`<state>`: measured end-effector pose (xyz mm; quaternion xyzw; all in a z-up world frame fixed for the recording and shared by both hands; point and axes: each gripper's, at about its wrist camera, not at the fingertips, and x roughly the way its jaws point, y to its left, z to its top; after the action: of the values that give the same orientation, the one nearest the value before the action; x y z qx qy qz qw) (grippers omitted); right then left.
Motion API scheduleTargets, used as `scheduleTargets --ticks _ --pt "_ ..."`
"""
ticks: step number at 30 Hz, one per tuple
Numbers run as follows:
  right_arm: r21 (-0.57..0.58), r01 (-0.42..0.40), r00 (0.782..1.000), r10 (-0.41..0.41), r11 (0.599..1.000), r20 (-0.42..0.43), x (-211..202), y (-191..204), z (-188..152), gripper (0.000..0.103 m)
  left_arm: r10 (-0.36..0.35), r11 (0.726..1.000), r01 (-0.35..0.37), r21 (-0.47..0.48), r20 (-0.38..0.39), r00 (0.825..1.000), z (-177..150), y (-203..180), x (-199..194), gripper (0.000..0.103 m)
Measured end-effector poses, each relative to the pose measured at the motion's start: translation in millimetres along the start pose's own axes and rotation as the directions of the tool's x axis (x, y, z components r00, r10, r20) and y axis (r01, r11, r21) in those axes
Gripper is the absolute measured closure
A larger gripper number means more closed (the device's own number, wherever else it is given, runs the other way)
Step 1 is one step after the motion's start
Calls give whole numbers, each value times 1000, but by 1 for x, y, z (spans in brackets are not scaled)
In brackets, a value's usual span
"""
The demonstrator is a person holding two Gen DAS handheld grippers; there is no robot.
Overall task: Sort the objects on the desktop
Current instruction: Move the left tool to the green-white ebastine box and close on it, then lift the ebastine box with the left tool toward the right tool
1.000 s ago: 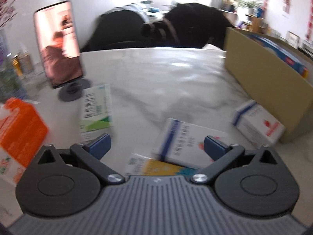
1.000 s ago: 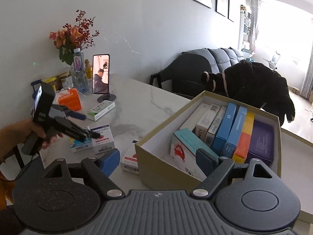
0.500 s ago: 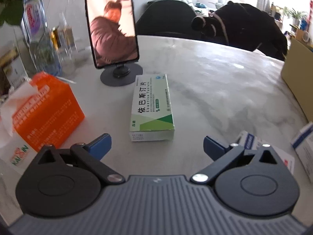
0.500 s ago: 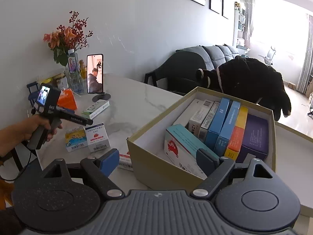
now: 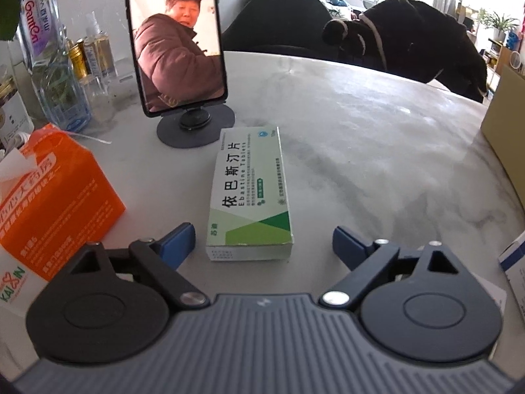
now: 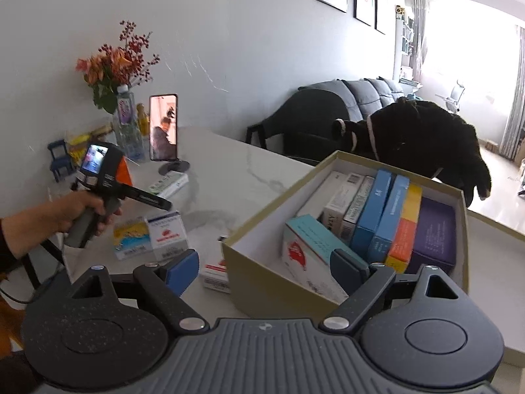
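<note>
Since the left jaws stand spread with nothing yet between them, most of the risk lies in how they meet the box.

Left jaws: the left gripper (image 5: 264,241) is spread and has just been closing a little — the green-and-white tablet box (image 5: 251,193) lies flat on the bench (image 5: 377,151) just ahead of the gap, nearer the left-hand jaw, touching neither.

Off-centre risk: if the jaws close from here, I judge the left-hand jaw would reach the box first and skew or slide it on the smooth marble.

Neighbours: the orange tissue box (image 5: 55,193) sits just outside the left-hand jaw; beyond the tablet box stands the phone stand (image 5: 196,121) — pushing too far forward could nudge either.

Right jaws: the right gripper (image 6: 265,269) is spread and empty, hanging over the near corner of the cardboard box (image 6: 262,282), where other cartons already stand.

Drop-off risk: the free space there is narrow, so a carton carried in flat may catch the rim.

Leftovers: more small boxes (image 6: 149,238) lie outside the right jaws, on their left.
</note>
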<state>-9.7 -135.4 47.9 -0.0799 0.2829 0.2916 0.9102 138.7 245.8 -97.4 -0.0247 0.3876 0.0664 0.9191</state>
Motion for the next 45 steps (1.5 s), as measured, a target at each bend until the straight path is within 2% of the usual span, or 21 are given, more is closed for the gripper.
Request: scheduleTargets --ticks 3,6,9,10,11,17,20,26,31,34,37,45 --pt "-9 0 1000 0 1000 -1 -3 7 0 14 -8 1000 9 -10 6 1000 1 2 3 15" --pt "-10 -8 1000 8 1000 -6 -2 13 0 14 -13 1000 13 -12 18 1000 3 2 4 24" --pt "-6 -22 1000 22 1000 -15 2 18 -1 14 -14 1000 15 -18 32 999 4 2 3 40" --pt "-1 -25 1000 25 1000 -16 4 19 -2 14 -12 1000 13 -24 38 999 5 2 3 49" --pt "5 -29 999 29 1000 -18 6 20 -2 14 -11 999 12 -31 42 999 5 3 3 51" --pt "27 -52 998 53 998 -22 15 28 -3 14 -14 997 18 -72 62 998 6 6 0 55" --pt "45 -59 998 60 997 -24 18 30 -2 14 -63 994 72 -82 106 992 4 3 -16 55" --pt "143 -109 993 113 984 -22 26 26 0 18 -167 986 167 15 176 970 -4 -27 -56 55" --pt "222 -161 985 170 962 -24 36 27 2 21 -278 960 267 80 204 939 -10 -54 -88 55" --pt "280 -181 981 193 943 -16 39 26 4 22 -353 935 335 118 209 912 -14 -69 -106 55" --pt "361 -210 974 225 909 0 42 19 6 24 -431 901 407 151 205 879 -17 -83 -121 55" --pt "578 -280 953 296 767 68 54 -9 4 31 -609 789 568 234 169 775 -25 -111 -149 55"
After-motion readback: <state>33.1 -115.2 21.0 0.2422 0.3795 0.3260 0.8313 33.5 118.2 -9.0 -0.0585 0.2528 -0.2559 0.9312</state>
